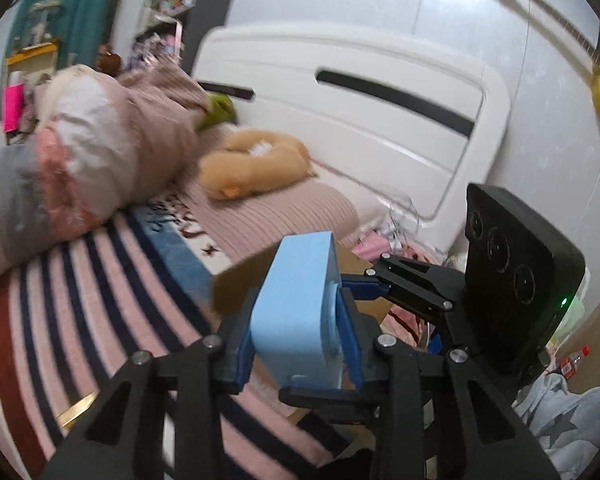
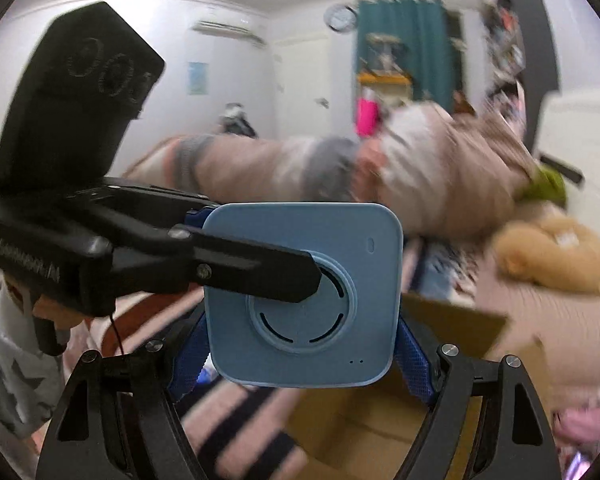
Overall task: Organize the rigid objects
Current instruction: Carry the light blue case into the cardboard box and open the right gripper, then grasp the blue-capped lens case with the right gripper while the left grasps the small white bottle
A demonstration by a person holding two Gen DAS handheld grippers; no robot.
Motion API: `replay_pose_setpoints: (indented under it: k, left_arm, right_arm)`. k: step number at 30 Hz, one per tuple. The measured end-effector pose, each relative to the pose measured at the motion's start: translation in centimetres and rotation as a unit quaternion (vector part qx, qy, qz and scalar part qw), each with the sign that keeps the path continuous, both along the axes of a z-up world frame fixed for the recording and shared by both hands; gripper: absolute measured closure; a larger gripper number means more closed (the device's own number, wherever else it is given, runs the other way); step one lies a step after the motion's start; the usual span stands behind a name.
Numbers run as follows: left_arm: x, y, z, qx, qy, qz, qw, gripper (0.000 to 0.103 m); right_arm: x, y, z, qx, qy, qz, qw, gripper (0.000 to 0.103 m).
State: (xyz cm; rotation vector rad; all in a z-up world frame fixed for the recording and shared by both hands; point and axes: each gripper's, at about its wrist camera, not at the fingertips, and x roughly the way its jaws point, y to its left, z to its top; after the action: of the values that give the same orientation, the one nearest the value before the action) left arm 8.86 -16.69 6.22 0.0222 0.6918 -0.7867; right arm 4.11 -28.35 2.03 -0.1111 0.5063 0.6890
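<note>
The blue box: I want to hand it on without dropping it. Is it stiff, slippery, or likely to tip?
The blue box probably stays stiff: its flat faces show no denting between the left gripper and the right gripper. Its smooth shell may be slippery. Rounded corners and a narrow edge suggest it could tip if stood upright.

Black gripper (image 1: pixel 298 344), blue-padded jaws, silver screws
</note>
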Motion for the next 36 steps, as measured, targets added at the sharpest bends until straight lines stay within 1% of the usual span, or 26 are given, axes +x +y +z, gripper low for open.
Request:
replay_pose_setpoints:
  k: [1, 4, 6, 7, 8, 10, 12, 13, 15, 17, 19, 21, 22, 23, 24, 25, 26, 27, 29, 31, 34, 36]
  left_arm:
    - [0.9, -1.4, -0.6, 0.008, 0.013, -0.008, 0.9998, 0.069]
    - [1.9, -4.0, -1.9, 0.029, 0.049, -0.026, 0.9981, 0.069]
    - [2.9, -5.3, -3.0, 0.051, 0.066, -0.035, 0.9959, 0.069]
    - [3.3, -5.8, -3.3, 0.059, 0.073, -0.034, 0.995, 0.067]
    - [3.4, -6.1, -3.6, 0.068, 0.075, -0.03, 0.9944, 0.066]
    - [3.5, -6.4, -4.1, 0.091, 0.067, -0.017, 0.9935, 0.062]
    - [3.5, -6.3, -4.3, 0.108, 0.052, -0.004, 0.9928, 0.052]
    - [3.5, -6.2, -4.4, 0.11, 0.047, 0.001, 0.9928, 0.044]
    - [3.3, -5.6, -4.3, 0.108, 0.04, 0.007, 0.9933, 0.042]
    - [3.6, -5.0, -4.0, 0.104, 0.031, 0.013, 0.994, 0.042]
    - [2.8, -3.4, -2.9, 0.09, 0.02, 0.023, 0.9954, 0.042]
    - [2.0, -1.8, -1.9, 0.081, 0.007, 0.038, 0.9959, 0.04]
    - [1.8, -1.2, -1.5, 0.081, 0.0, 0.048, 0.9956, 0.037]
    - [1.0, 0.3, -0.9, 0.082, -0.014, 0.066, 0.9944, 0.034]
    - [0.7, 1.1, -0.6, 0.083, -0.02, 0.076, 0.9934, 0.034]
    - [0.0, 2.7, -0.2, 0.087, -0.029, 0.094, 0.9913, 0.033]
    - [-0.3, 3.6, -0.1, 0.089, -0.031, 0.105, 0.99, 0.033]
    - [-0.9, 5.5, 0.0, 0.09, -0.033, 0.123, 0.9877, 0.033]
    - [-1.5, 8.1, -0.1, 0.089, -0.034, 0.147, 0.9845, 0.032]
    - [-2.4, 11.5, -0.6, 0.088, -0.036, 0.178, 0.9794, 0.032]
    - [-3.3, 16.1, -2.4, 0.087, -0.028, 0.215, 0.9722, 0.032]
    - [-3.8, 18.7, -4.3, 0.093, -0.02, 0.237, 0.9669, 0.032]
  right_arm:
    - [0.5, -1.1, -0.4, 0.0, 0.017, -0.01, 1.0, 0.025]
    - [2.5, -3.9, -2.4, 0.008, 0.09, -0.028, 0.996, 0.024]
    - [3.7, -4.9, -3.3, 0.01, 0.118, -0.035, 0.992, 0.024]
    - [4.2, -5.1, -3.9, 0.003, 0.128, -0.041, 0.991, 0.024]
    - [4.3, -5.3, -4.2, -0.004, 0.132, -0.046, 0.99, 0.024]
    - [4.8, -5.2, -4.7, -0.021, 0.139, -0.053, 0.989, 0.024]
    - [5.9, -5.2, -5.3, -0.038, 0.138, -0.062, 0.988, 0.024]
    - [5.8, -5.2, -5.5, -0.047, 0.136, -0.07, 0.987, 0.023]
    - [5.9, -5.4, -6.0, -0.054, 0.135, -0.08, 0.986, 0.016]
    - [5.6, -5.6, -5.9, -0.045, 0.134, -0.077, 0.987, 0.016]
    - [4.9, -5.5, -5.4, -0.037, 0.129, -0.076, 0.988, 0.016]
    - [4.4, -5.2, -4.7, -0.031, 0.114, -0.076, 0.99, 0.016]
    - [3.9, -4.9, -4.2, -0.027, 0.104, -0.073, 0.992, 0.016]
    - [3.4, -4.5, -3.5, -0.021, 0.093, -0.07, 0.993, 0.016]
    - [2.8, -3.9, -2.8, -0.014, 0.081, -0.064, 0.995, 0.016]
    - [2.2, -3.2, -2.2, -0.008, 0.07, -0.056, 0.996, 0.016]
    - [1.7, -2.6, -1.7, -0.005, 0.062, -0.048, 0.997, 0.016]
    - [1.2, -1.7, -1.2, -0.003, 0.054, -0.04, 0.998, 0.016]
    - [0.2, 0.5, -0.4, -0.001, 0.041, -0.02, 0.999, 0.016]
    - [-0.4, 3.1, -0.1, -0.001, 0.037, 0.004, 0.999, 0.016]
    - [-0.8, 6.8, -0.8, -0.01, 0.047, 0.039, 0.998, 0.016]
    - [-0.7, 9.6, -2.0, -0.02, 0.067, 0.066, 0.995, 0.017]
